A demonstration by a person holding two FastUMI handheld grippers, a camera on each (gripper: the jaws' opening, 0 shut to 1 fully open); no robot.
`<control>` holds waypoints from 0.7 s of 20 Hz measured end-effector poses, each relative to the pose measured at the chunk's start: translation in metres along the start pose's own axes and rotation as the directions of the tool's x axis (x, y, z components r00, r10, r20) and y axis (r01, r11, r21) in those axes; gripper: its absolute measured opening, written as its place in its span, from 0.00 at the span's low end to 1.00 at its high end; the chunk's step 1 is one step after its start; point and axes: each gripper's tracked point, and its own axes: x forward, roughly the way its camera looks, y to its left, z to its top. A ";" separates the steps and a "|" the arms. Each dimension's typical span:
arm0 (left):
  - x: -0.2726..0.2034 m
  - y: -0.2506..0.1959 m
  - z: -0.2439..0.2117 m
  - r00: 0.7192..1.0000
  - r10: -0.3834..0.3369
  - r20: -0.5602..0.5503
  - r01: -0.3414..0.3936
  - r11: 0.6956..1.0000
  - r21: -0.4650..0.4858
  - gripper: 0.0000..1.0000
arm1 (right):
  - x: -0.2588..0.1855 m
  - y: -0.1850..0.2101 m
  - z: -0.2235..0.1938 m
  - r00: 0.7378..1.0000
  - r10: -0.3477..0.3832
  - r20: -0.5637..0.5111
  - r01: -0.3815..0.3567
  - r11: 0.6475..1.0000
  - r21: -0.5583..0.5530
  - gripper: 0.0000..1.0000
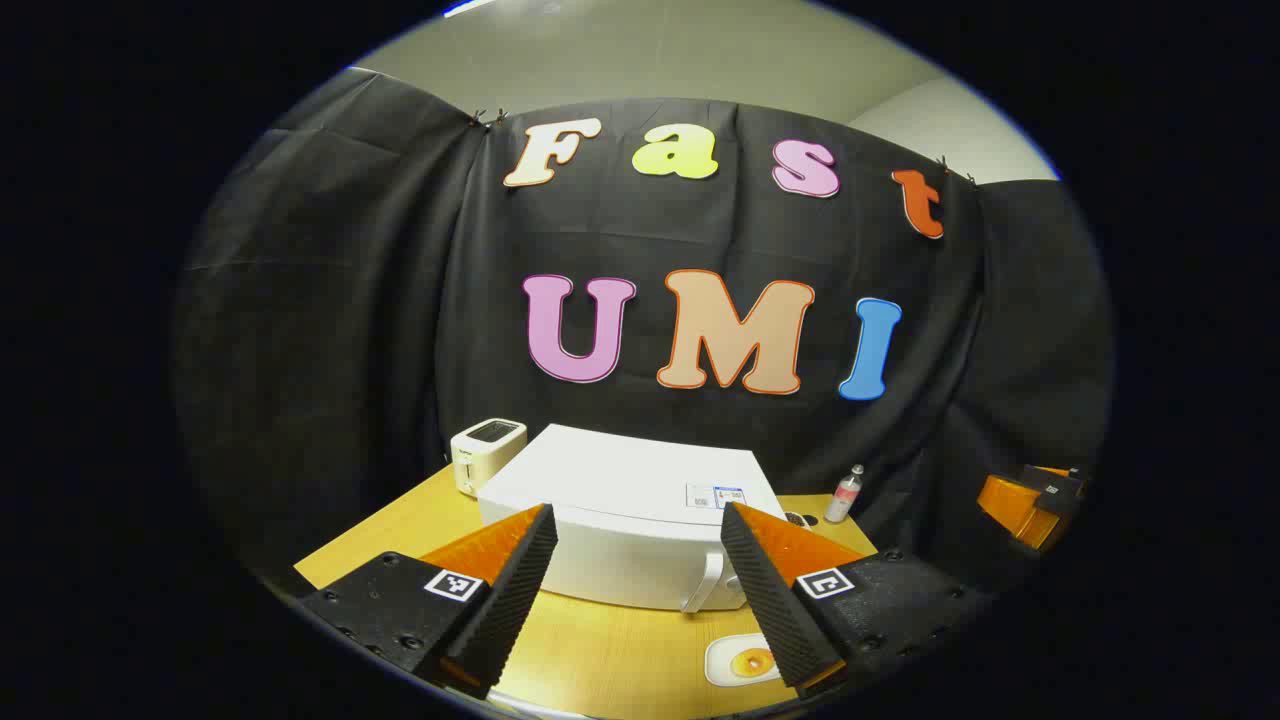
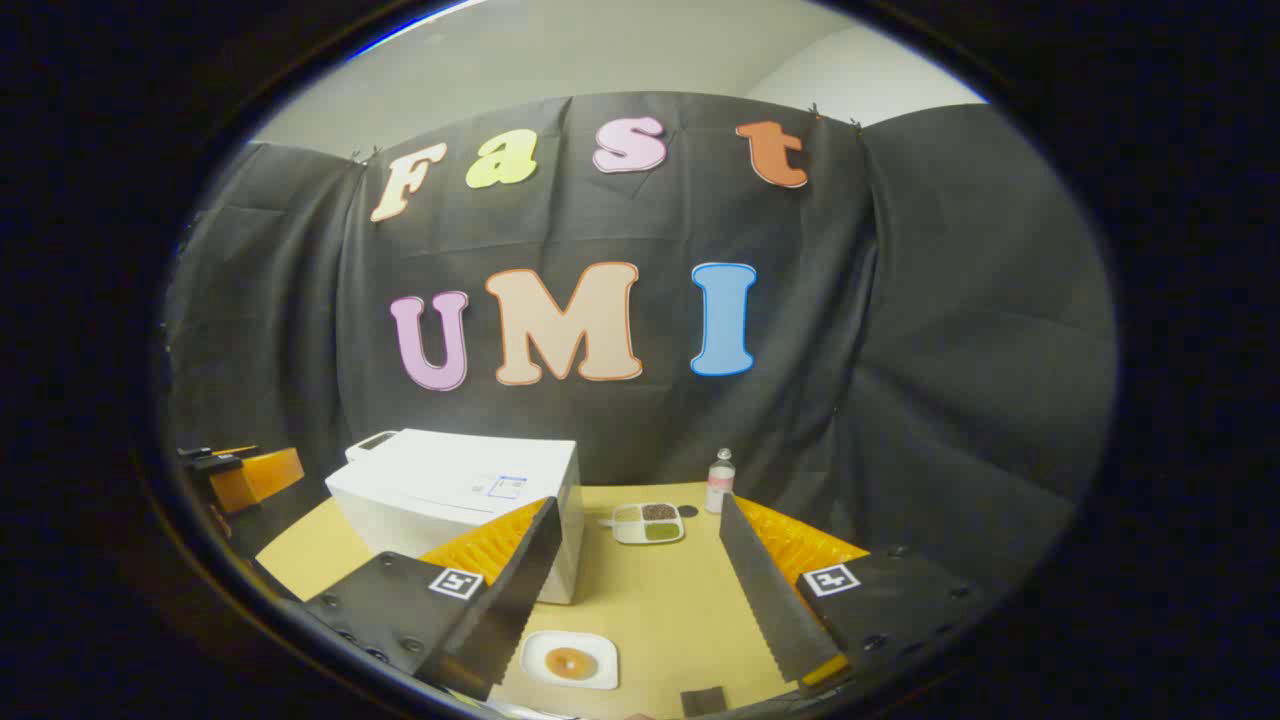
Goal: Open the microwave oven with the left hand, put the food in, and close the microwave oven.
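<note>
Left gripper view looks straight over my left hand-held gripper, whose fingers stand spread wide with nothing between them. Dead ahead on the table sits the white microwave oven, door shut, its front face turned toward me. The relation I care about is the door handle: a pale vertical bar at the right end of the front, showing just inside my right-hand finger and running up and down. So the handle lies ahead and a little to the right of my centre line, and since its long axis is upright, I judge my fingers, which part side to side, are already turned the right way to close around it.

The food, a round golden piece on a small white plate, rests on the table in front of the microwave oven, below the handle and near my right-hand finger.

In the right gripper view my right hand-held gripper is likewise parted and empty. From there the plate sits low between its fingers, toward the left one, and the microwave oven stands off to the left. I judge the left hand better placed for the door and the right for the plate. A toaster, a small bottle and a divided tray stand farther back.
</note>
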 end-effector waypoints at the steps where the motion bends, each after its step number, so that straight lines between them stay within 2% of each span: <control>1: 0.001 0.001 -0.003 1.000 0.009 -0.006 -0.009 1.000 0.003 0.98 | 0.001 -0.005 -0.003 1.000 -0.010 -0.009 0.009 1.000 -0.009 0.96; 3: 0.002 0.002 -0.005 1.000 0.026 -0.014 -0.025 1.000 0.011 0.98 | 0.004 -0.007 -0.007 1.000 -0.013 -0.026 0.013 1.000 -0.007 1.00; 8: 0.007 0.008 -0.012 0.997 0.057 -0.045 -0.057 0.998 0.003 0.99 | 0.013 -0.015 -0.013 0.999 -0.023 -0.049 0.025 0.999 0.027 0.97; 12: 0.011 0.013 -0.016 0.995 0.077 -0.056 -0.075 0.997 0.036 0.98 | 0.014 -0.020 -0.016 0.998 -0.033 -0.059 0.035 0.999 0.031 1.00; 14: 0.012 0.013 -0.018 0.995 0.075 -0.060 -0.073 0.996 0.042 0.99 | 0.016 -0.021 -0.015 0.998 -0.032 -0.057 0.034 0.999 0.032 0.97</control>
